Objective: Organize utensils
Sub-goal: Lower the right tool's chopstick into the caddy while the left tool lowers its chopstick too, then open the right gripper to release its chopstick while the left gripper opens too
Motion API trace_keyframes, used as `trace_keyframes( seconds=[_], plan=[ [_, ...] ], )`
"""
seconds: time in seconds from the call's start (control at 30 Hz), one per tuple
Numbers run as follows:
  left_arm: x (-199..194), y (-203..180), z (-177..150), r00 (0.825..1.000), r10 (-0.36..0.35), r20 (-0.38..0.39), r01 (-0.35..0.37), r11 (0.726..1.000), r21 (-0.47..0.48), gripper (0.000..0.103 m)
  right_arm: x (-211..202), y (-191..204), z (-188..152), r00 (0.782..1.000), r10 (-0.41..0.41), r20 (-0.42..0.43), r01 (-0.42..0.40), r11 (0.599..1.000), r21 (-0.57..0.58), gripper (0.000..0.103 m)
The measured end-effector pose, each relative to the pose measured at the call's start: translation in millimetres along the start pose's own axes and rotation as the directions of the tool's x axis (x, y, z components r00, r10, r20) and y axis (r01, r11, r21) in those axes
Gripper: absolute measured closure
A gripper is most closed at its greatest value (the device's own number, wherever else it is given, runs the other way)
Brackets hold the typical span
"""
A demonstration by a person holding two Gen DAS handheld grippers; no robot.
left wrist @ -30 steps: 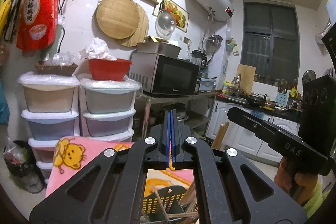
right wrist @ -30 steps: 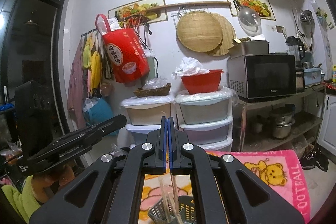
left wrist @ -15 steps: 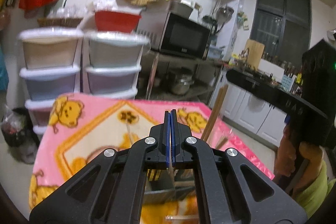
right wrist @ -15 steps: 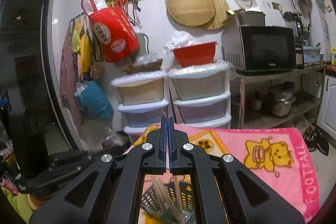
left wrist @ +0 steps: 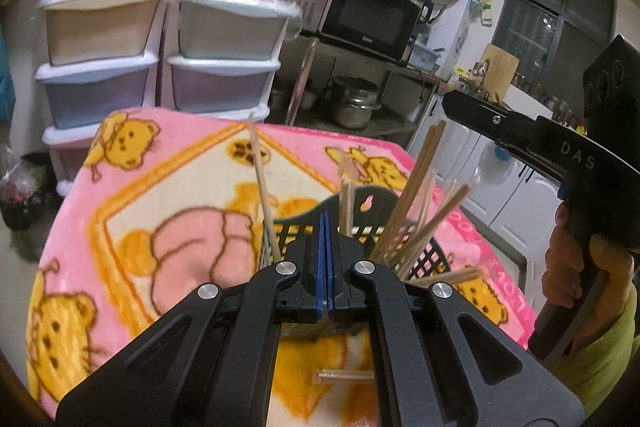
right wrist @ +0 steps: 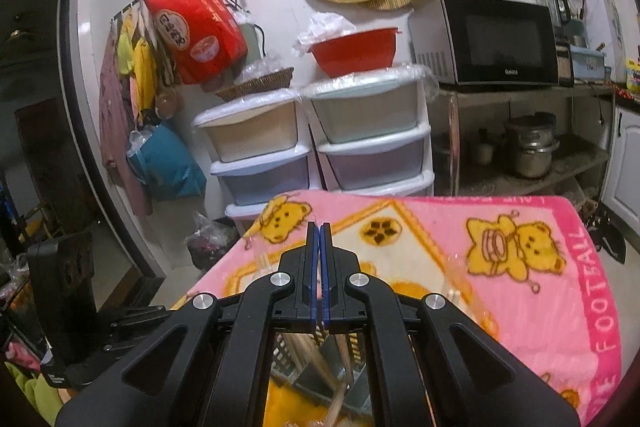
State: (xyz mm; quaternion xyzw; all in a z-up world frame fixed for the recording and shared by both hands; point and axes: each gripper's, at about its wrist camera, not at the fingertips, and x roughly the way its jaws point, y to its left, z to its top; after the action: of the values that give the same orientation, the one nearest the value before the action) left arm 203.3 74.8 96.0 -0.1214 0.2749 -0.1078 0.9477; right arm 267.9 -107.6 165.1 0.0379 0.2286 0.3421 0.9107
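Pink blanket [left wrist: 192,187] broad, bare around black basket [left wrist: 372,203].

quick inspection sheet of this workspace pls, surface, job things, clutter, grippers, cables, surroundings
surface: pink bear blanket covers the table.
job's things: black slotted basket holding wooden chopsticks; one wrapped pair lies loose on the blanket.
clutter: nothing seen on the blanket.
grippers: left gripper shut, empty, over the basket; right gripper shut, empty.
cables: dark cords hang by the red bag.
surroundings: stacked drawers, microwave, red bowl.
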Motion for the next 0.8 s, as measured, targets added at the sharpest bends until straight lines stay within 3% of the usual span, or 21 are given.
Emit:
trace_keyframes(
  seconds=[0.3,0.37,0.63,0.8],
  plan=[
    [4.4,4.9,-11.7,0.999,0.009,-0.03,-0.01,1.0,-0.013,0.103,-0.5,-0.1,-12.4,0.999,0.009,-0.042,-0.009,1.0,0.017,0.1],
    [6.2,6.6,-14.1,0.999,0.013,-0.04,-0.014,1.0,-0.015,0.103,-1.4,-0.2,-15.2,0.999,0.011,-0.048,-0.01,1.0,0.019,0.088],
    [10.2,10.0,-20.6,0.997,0.027,-0.065,-0.028,0.999,-0.018,0.103,-6.2,0.0,-26.7,0.997,0.003,-0.077,-0.001,1.0,0.028,0.078],
    [10.2,9.1,-24.3,0.996,0.037,-0.078,-0.038,0.999,-0.013,0.088,-9.6,1.9,-33.3,0.995,-0.029,-0.1,0.03,1.0,0.009,0.072]
  ],
)
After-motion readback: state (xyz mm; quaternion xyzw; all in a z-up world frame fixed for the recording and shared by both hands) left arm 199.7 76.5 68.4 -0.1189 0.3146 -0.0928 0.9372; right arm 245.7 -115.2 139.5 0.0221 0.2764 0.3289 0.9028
